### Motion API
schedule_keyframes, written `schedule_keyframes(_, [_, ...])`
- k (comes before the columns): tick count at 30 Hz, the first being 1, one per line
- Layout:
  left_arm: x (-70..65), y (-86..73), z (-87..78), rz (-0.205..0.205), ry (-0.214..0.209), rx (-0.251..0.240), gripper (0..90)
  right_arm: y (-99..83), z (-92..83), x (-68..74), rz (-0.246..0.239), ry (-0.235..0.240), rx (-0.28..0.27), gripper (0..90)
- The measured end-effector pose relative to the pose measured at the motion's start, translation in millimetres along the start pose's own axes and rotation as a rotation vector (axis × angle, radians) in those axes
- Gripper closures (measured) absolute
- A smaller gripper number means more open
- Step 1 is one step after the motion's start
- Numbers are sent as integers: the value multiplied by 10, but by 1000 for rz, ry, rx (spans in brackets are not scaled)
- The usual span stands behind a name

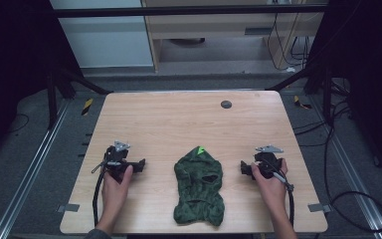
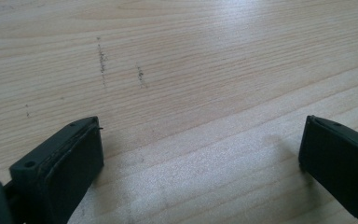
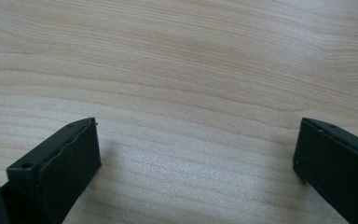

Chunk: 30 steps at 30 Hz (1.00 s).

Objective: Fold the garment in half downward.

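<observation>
**Knit garment centred on table, both grippers empty**

A dark green, coarse-knit balaclava-shaped garment (image 1: 199, 188) lies flat on the pale, straight-grained wooden table (image 1: 179, 119), at the near centre. Openings show in its knit, and a bright green tab marks its far tip. The left gripper (image 1: 140, 165) sits to its left, the right gripper (image 1: 242, 168) to its right, each apart from it. Both gripper views show matte black, block-shaped jaws spread wide over bare wood, holding nothing. A small dark round disc (image 1: 226, 104) sits near the far edge.
</observation>
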State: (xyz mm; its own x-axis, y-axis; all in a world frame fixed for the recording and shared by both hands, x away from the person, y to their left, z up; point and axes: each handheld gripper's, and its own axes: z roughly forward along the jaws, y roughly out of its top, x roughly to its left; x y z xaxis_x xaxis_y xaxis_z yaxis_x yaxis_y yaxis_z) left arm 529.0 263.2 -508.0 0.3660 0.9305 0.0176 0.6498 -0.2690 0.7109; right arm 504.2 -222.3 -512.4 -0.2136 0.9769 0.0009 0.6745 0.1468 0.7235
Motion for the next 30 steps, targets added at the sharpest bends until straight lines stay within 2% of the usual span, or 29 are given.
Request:
schedule_keyframes(1, [-24,-5,-5,-12,13,0,0,-1,-1,-1,-2,1,0,8])
schedule_keyframes(11, [-35,-8,-10,-13,14,2,0,-6,-6,1,-10,5,-1,8])
schedule_keyframes(14, [-50,-20,-26,4,-6,0,6,-6,-10,5,-8,9,-5,27])
schedule_keyframes(16, [-78,-29,-49,13,-21,-4,21,0,-24,19,-13,12,-7,81])
schedule_keyframes(17, [-125,-26,-71,2,-55,-14,25,20,-43,46,-8,15,-16,84])
schedule_keyframes(20, [-197,-1,-102,6,-69,-22,28,51,-65,90,-26,25,-35,92])
schedule_keyframes(23, [-315,50,-160,40,-83,-34,33,98,-113,178,-56,57,-56,123])
schedule_keyframes(24, [-386,73,-187,47,-97,-43,35,113,-131,234,-76,73,-56,163])
schedule_keyframes(28, [-471,92,-223,67,-119,-58,37,118,-139,297,-98,100,-59,225])
schedule_keyframes(30, [-535,117,-251,87,-133,-73,51,128,-151,356,-112,133,-64,305])
